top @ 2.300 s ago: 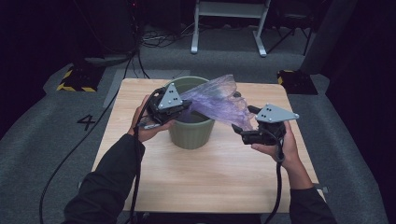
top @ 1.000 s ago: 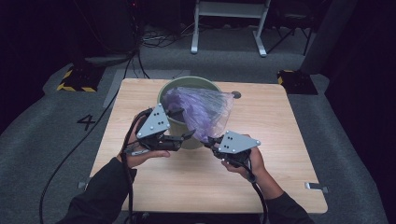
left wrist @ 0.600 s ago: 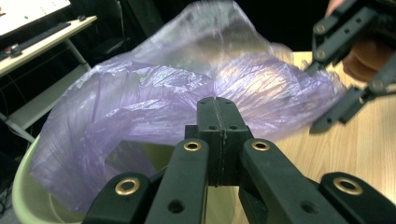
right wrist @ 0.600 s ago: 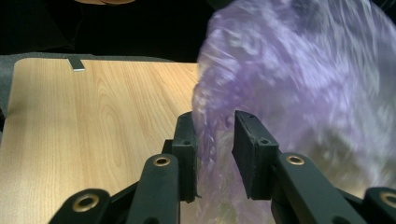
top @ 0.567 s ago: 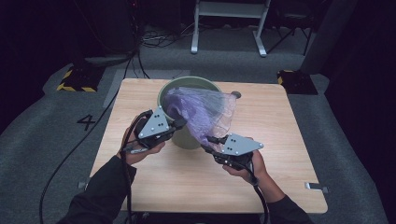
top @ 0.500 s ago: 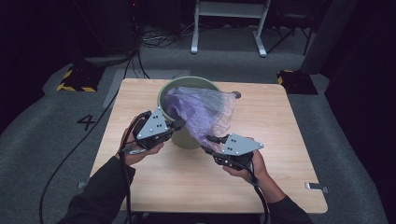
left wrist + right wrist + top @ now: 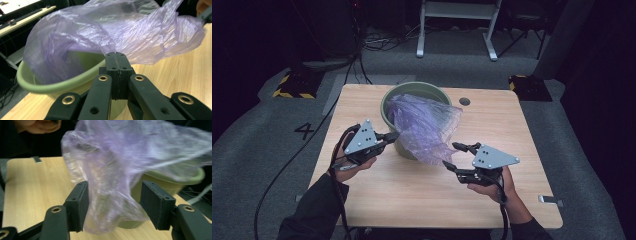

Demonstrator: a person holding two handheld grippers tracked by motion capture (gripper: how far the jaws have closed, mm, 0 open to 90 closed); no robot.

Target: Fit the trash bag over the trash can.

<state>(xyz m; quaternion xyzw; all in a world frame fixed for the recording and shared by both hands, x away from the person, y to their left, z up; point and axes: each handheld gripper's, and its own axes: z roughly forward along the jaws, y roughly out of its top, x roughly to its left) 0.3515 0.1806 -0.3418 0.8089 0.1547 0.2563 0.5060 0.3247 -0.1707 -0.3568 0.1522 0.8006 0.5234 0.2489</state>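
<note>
A purple plastic bag (image 7: 424, 125) spills out of a green bucket (image 7: 398, 95) near the table's (image 7: 412, 195) far edge, draping over the near rim. The left gripper (image 7: 391, 136) is clenched on the bag's edge beside the bucket. The right gripper's (image 7: 451, 156) jaws have just been opening, with the bag's hanging fold loose between them. Bare table lies in front of both hands

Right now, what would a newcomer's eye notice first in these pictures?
First, the crinkled purple plastic bag spilling from the green bucket at the table's far middle. The left claw is shut on the bag's edge, while the right claw has just been opening, its pads apart with film hanging between them.
</note>
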